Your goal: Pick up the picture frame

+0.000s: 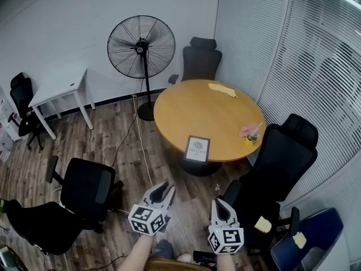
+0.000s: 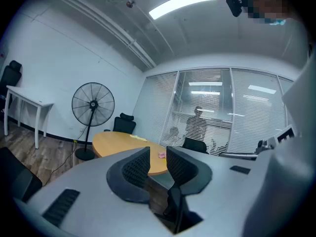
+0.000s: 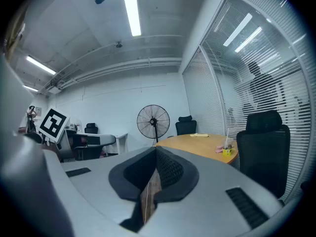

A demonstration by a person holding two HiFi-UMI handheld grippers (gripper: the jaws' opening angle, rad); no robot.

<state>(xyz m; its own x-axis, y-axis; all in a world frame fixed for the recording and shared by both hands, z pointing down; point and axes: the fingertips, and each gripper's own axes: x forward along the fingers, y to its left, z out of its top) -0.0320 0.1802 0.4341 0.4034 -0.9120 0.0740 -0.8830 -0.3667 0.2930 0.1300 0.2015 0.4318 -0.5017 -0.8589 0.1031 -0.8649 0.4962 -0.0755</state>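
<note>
Your left gripper [image 1: 164, 188] is slightly open and empty; your right gripper [image 1: 219, 204] is closed on nothing. Farther off, the picture frame [image 1: 197, 149] stands at the table [image 1: 180, 109] edge. Nudge it with narrow jaws and it may topple off.

readable text: none | picture frame [image 1: 197, 149]: print on card, too small to read
</note>
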